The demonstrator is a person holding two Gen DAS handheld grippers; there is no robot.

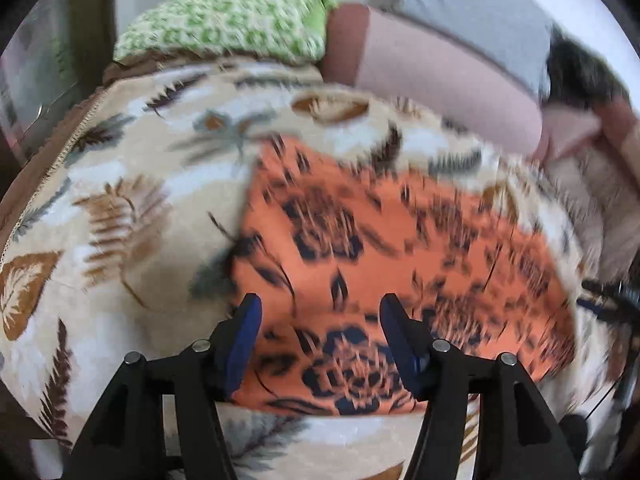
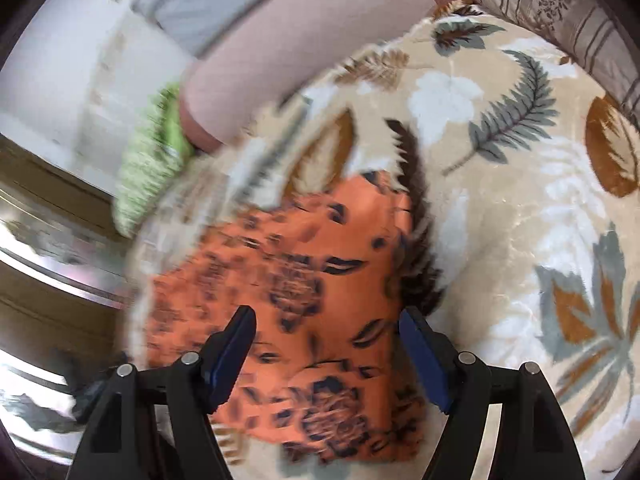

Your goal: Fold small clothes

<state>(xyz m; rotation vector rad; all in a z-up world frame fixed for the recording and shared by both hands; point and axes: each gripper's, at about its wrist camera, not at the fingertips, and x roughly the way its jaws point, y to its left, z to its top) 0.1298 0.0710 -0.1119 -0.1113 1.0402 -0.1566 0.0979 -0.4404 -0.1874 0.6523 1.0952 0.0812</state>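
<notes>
Orange floral garment (image 1: 392, 264) lies flat on the leaf-print blanket (image 1: 120, 184), thin, soft, likely floppy. Pinch a corner or hem! Left gripper (image 1: 320, 336) and right gripper (image 2: 326, 344) hover above it, jaws wide, holding nothing.

A home bedroom: leaf-print fleece blanket (image 1: 132, 184) over a bed, green patterned pillow (image 1: 228, 20).

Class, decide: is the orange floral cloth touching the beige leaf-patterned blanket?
Touching. In the left wrist view the orange floral cloth lies flat on the beige leaf-patterned blanket, no gap at its edges; the right wrist view agrees.
</notes>
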